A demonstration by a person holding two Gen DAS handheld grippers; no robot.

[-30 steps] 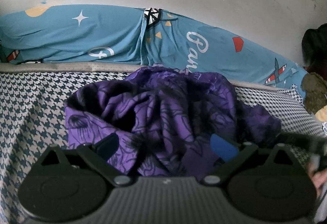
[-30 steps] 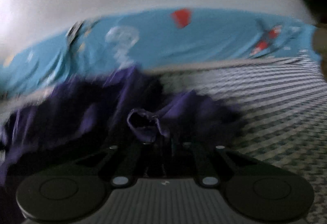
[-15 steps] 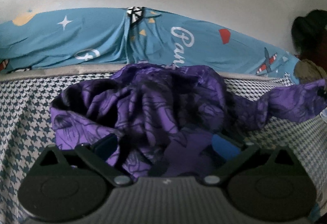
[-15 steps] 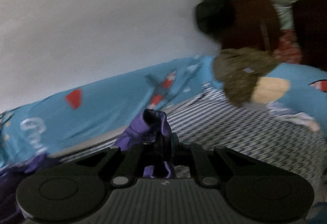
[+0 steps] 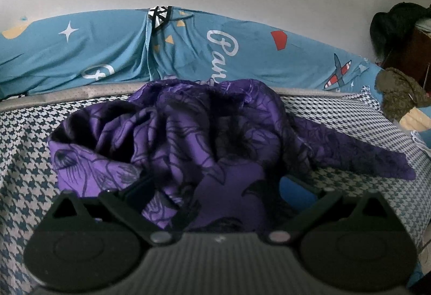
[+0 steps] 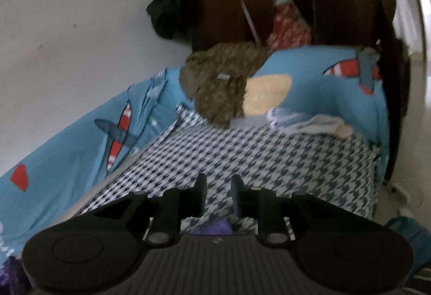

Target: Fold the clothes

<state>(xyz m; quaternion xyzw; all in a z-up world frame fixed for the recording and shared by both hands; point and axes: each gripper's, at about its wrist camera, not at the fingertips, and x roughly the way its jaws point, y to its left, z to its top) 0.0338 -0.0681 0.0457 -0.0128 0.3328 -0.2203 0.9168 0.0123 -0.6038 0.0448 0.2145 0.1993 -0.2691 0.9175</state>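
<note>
Stretched out rightward since a moment ago, one corner of the purple garment (image 5: pixel 188 144) is lying flat on the checked bed (image 5: pixel 29 149); right gripper (image 6: pixel 218 194) is opening, nothing between its fingers, left gripper (image 5: pixel 215 187) is gaping over the heap, folding barely starting

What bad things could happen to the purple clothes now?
1. The crumpled purple patterned garment is mostly one heap on the houndstooth bedcover, so any fold now may trap wrinkles.
2. The right gripper is opening, with only a scrap of purple cloth below it, so the stretched-out corner may slump back.
3. The left gripper is open around loose cloth and might pinch several layers.
</note>
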